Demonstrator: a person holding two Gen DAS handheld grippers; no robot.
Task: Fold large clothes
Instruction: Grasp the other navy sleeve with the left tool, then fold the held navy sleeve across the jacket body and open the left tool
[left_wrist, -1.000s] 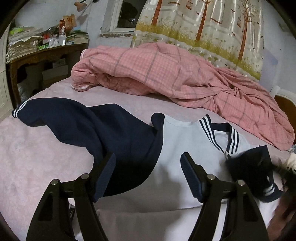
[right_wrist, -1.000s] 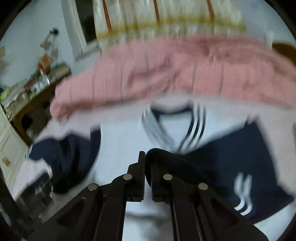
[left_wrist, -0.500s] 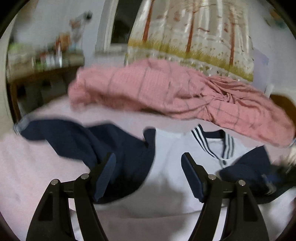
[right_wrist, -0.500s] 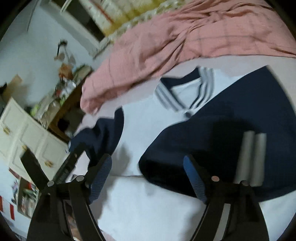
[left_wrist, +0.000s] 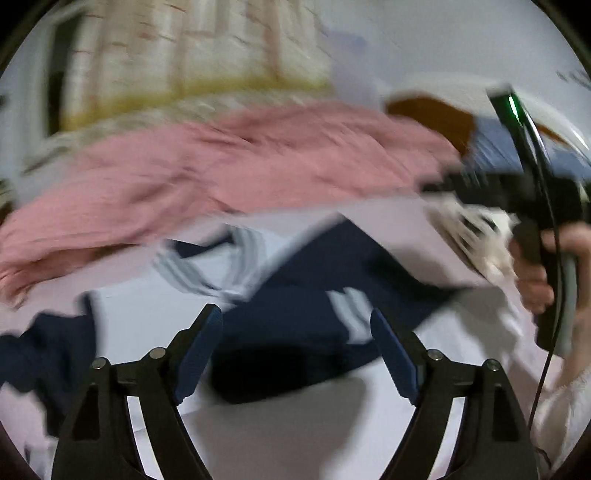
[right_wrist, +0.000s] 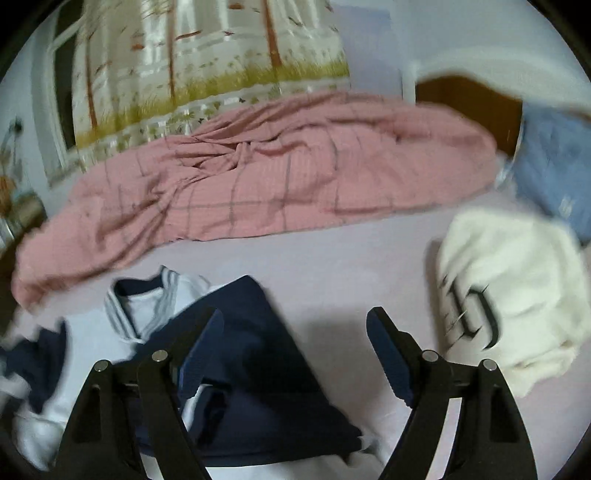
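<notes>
The white sweatshirt with navy blue sleeves and striped collar (right_wrist: 147, 325) lies flat on the pale pink bed (right_wrist: 332, 258), with 1 sleeve folded across its front and the other still spread out, so I think about half the folding is left. The left gripper (left_wrist: 295, 350) is opening its fingers and the right gripper (right_wrist: 295, 350) has its fingers wide apart; neither holds anything. I count 1 sweatshirt, 1 pink checked blanket (right_wrist: 258, 177), 1 fluffy white cloth (right_wrist: 517, 288) and 2 grippers.
</notes>
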